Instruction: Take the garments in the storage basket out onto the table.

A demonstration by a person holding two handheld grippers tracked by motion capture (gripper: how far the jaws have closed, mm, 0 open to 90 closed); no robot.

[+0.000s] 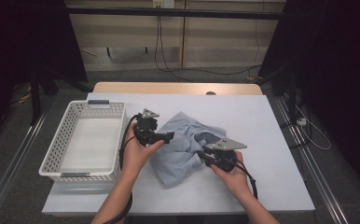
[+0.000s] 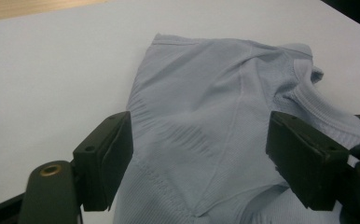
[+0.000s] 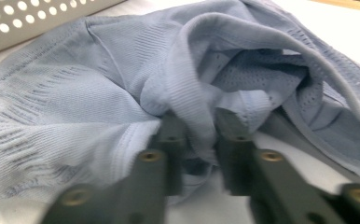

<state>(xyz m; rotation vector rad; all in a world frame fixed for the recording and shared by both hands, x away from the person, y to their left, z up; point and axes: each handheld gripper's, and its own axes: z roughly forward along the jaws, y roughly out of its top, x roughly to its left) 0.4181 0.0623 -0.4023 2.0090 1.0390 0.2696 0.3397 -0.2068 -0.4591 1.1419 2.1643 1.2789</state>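
Centre of the high view: I see the pale blue garment (image 1: 183, 144) lying crumpled on the white table (image 1: 262, 130), just right of the white basket (image 1: 82, 140). My right gripper (image 3: 200, 140) pinches a ribbed fold. My left gripper (image 2: 199, 163) stands wide, jaws straddling cloth without pressing.
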